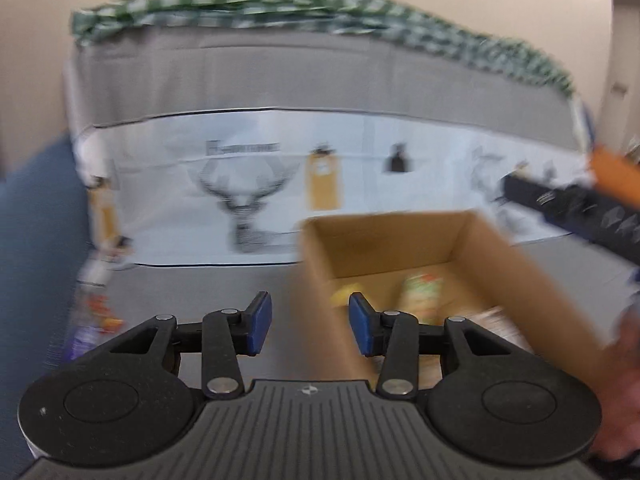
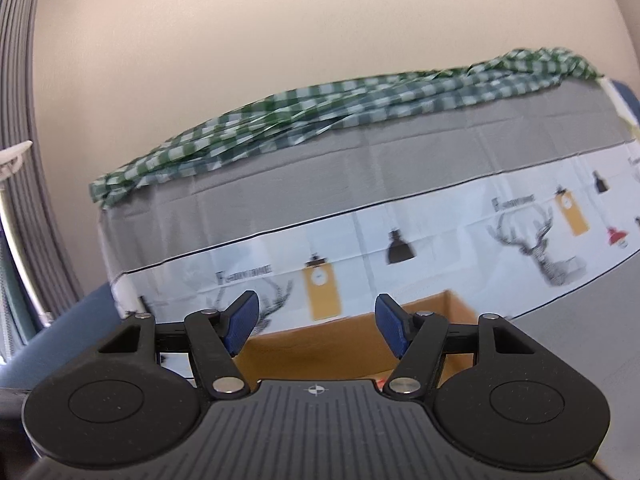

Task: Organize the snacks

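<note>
Your cardboard box (image 1: 460, 240) sits open-topped on the grey desk (image 1: 208, 284), plain brown, its near left wall blurred in the left wrist view. Inside it lie the snacks (image 1: 422, 292): a packet with green, red and pale print, something yellow beside it and a whitish packet nearer you, all too smeared to name. More small colourful packets (image 1: 94, 320) lie at the desk's left edge, well apart from the box.

Your left gripper (image 1: 310, 326) has its blue-padded fingers (image 1: 258, 322) parted with nothing between them but the box's left wall seen behind; they grasp nothing. Your right gripper (image 2: 316, 326) is released too, its fingers (image 2: 242, 322) spread wider, empty, with the box (image 2: 340, 344) just beyond and below them. In the left view your other tool shows as a dark bar with an orange end (image 1: 612, 176) above the box's right side.

Behind the box runs a white printed cloth (image 2: 440, 236) with stag heads, black lamps, yellow clocks and a short dark word beside each stag, too blurred to read. A green checked cloth (image 2: 320, 108) lies along the far edge.
</note>
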`<control>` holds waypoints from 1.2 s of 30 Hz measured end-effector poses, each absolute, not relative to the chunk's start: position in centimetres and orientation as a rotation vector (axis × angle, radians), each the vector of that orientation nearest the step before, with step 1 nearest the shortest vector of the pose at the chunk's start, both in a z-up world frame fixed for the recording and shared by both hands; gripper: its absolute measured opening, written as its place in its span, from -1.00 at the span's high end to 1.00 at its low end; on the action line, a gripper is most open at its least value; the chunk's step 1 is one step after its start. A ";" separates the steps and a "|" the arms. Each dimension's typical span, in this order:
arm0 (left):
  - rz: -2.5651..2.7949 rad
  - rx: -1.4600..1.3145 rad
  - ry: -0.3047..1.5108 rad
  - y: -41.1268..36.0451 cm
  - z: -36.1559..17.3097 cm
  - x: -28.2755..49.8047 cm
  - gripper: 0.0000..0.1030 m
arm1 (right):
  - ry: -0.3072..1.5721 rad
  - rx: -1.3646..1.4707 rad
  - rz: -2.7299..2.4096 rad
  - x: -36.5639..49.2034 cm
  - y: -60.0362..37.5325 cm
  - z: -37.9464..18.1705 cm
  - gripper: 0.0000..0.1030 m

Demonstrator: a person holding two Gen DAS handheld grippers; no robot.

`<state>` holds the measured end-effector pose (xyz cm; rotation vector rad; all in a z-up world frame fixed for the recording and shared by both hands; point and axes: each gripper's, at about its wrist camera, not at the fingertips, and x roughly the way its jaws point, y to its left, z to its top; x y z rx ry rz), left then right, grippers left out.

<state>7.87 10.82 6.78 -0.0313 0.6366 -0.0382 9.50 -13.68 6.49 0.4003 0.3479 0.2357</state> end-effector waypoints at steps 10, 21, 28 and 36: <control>0.472 0.065 0.805 22.2 -1.0 9.6 -0.15 | 0.411 0.401 0.340 9.5 -8.4 6.4 -0.29; 0.563 0.300 0.822 24.2 -7.4 12.1 -0.11 | 0.445 0.314 0.404 9.9 -3.9 5.4 -0.29; 0.590 0.088 0.833 26.7 -6.6 12.0 0.49 | 0.436 0.238 0.470 9.9 -1.7 5.0 -0.15; 0.590 -0.467 0.850 28.8 -4.4 8.2 0.49 | 0.589 0.212 0.552 14.1 2.6 6.5 0.76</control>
